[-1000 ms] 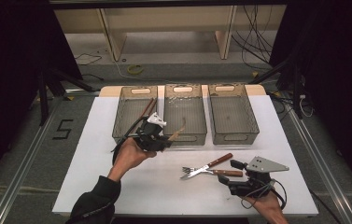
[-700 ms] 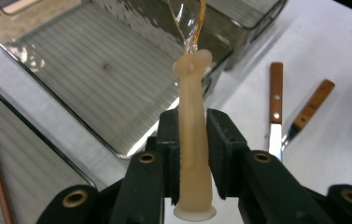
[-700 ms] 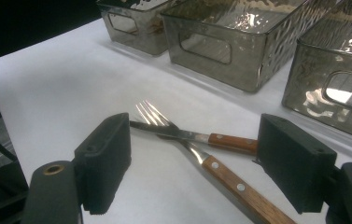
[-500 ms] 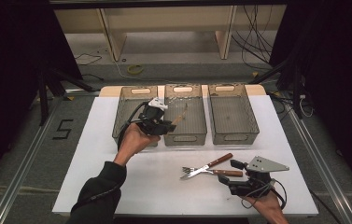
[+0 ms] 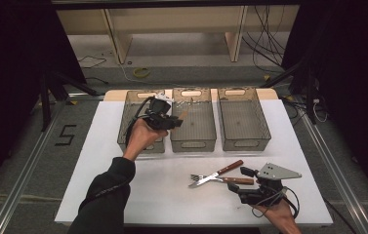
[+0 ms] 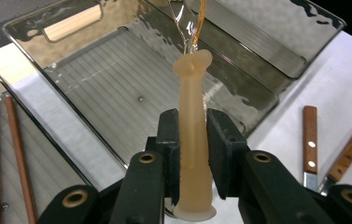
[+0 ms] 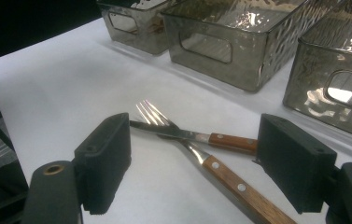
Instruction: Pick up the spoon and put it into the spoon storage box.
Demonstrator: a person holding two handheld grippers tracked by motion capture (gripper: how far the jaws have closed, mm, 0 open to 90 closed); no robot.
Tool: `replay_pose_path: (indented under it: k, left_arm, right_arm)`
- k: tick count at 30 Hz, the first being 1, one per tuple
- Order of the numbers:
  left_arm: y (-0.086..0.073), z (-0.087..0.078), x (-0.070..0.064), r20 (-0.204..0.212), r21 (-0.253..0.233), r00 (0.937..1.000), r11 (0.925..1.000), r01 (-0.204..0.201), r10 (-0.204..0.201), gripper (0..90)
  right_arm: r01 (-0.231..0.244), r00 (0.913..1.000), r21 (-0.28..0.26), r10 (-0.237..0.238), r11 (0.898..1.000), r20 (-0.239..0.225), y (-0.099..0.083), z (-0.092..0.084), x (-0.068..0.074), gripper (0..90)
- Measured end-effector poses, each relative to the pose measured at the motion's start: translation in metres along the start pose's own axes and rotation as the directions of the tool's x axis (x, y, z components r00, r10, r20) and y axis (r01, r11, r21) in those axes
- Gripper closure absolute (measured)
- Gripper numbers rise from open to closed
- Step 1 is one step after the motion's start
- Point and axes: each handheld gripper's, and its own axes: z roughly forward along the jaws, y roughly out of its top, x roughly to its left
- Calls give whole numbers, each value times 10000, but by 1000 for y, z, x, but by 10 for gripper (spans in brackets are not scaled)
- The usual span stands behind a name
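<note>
My left tool (image 5: 164,119) is pinching a pale, translucent handle (image 6: 193,140) between its two black pads, one pad pressed on each side of it. The handle stands up out of the jaws in the left gripper view, and its far end carries a clear amber part (image 6: 188,23) whose shape I cannot make out. In the high view my left hand (image 5: 141,136) holds the tool above the row of three smoky plastic bins, over the edge shared by the left bin (image 5: 132,127) and the middle bin (image 5: 194,122). In the left gripper view the handle hangs over the ribbed floor of the middle bin, which has nothing in it but a small speck. Two thin brown sticks (image 6: 5,158) lie in the left bin.

My right tool (image 5: 257,187) sits low at the near right of the white bench (image 5: 98,161), its jaws spread wide with nothing between the pads. Just in front of them lie a fork (image 7: 211,158) and a knife (image 7: 197,137), both with wooden handles, crossed on the bench with the knife blade over the fork. The right bin (image 5: 242,119) stands well beyond them.
</note>
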Motion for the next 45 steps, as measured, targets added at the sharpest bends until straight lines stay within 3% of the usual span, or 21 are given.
replay_pose_path:
  k: [20, 45]
  left_arm:
    - [7, 28, 14, -182, -110, 9978, 9979, 636, -638, 752]
    - [6, 52, 12, -118, 178, 9956, 9954, 937, -935, 748]
  right_arm:
    - [12, 10000, 9, -12, 10000, -21, 0, 0, -1, 274]
    - [26, 10000, 34, -25, 10000, -28, 0, 1, -1, 274]
